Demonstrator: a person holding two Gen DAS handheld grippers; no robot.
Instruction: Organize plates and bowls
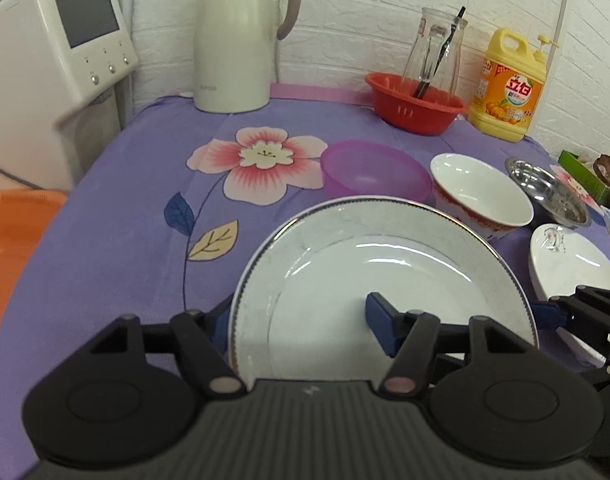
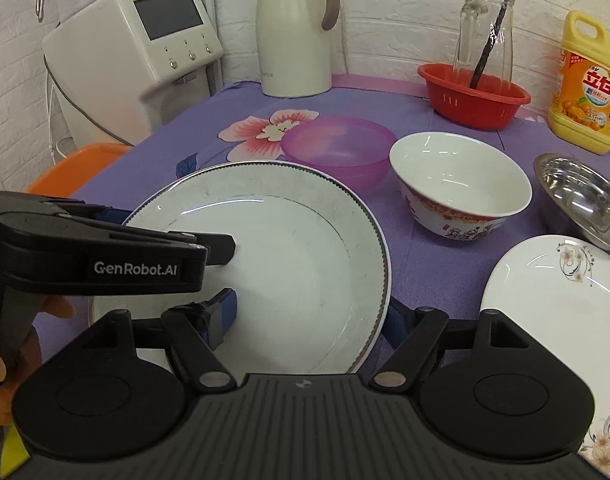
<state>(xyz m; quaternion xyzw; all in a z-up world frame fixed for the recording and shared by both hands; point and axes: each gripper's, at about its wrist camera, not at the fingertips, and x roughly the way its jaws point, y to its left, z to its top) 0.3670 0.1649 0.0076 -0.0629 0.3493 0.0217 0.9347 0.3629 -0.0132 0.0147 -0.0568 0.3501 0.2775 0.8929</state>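
- Here the large round plate (image 1: 385, 280) with the dark beaded rim filled the lower centre of the left wrist view and the centre left of the right wrist view; it appeared tilted, its far rim raised toward the top of the frame, and whether its near edge was clear of the purple floral cloth (image 1: 125, 220) could not be told.
- The left gripper (image 1: 301, 320) straddled the plate's left rim, one blue pad inside the well and one outside; its jaws looked closed on that rim.
- The right gripper (image 2: 309, 316) likewise bracketed the plate's right rim, seemingly clamped on it.
- Being round, the plate had no long axis; its hollow faced up and toward the cameras.
- Judged progress: early. The pink bowl (image 2: 339, 148), the white bowl with red pattern (image 2: 461, 188), the steel dish (image 2: 581, 200) and the flowered white plate (image 2: 553, 304) lay separate and unstacked, spread from centre to right of frame.
- Remaining: grouping plates with plates, bowls with bowls.
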